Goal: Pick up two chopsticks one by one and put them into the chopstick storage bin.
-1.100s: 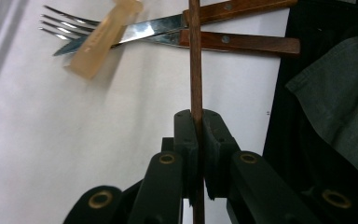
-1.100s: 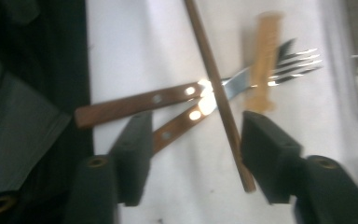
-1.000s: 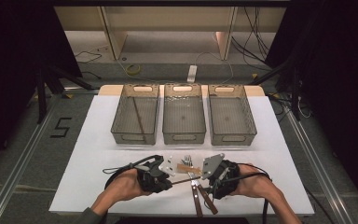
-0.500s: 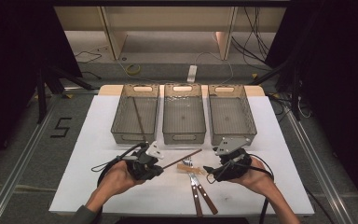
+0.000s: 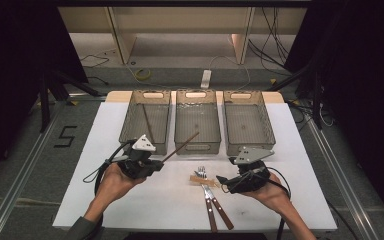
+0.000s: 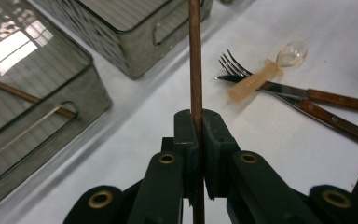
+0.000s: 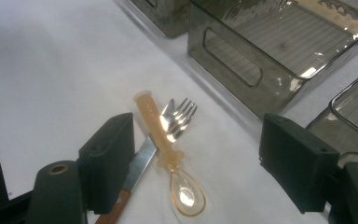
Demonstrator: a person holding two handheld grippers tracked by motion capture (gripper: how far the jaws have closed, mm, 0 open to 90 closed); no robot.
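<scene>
My left gripper (image 5: 156, 163) pinches a brown chopstick (image 5: 180, 147) that slants up over the near wall of the middle bin (image 5: 197, 147), while my right gripper (image 7: 196, 158), whose jaws have just been opening, stands spread with nothing clamped, over the plastic spoon (image 7: 168, 156) near that bin.

Three bins in a row at the far side of the table (image 5: 80, 200): left bin (image 5: 130, 131), middle bin (image 5: 197, 145), right bin (image 5: 260, 142). One chopstick (image 5: 147, 122) in the left bin. Another chopstick (image 5: 180, 147) above the table before the gap between left and middle bins. Near the front edge, before the middle bin: fork (image 5: 206, 192), knife (image 5: 219, 207) side by side, spoon (image 5: 202, 180) across them.
</scene>
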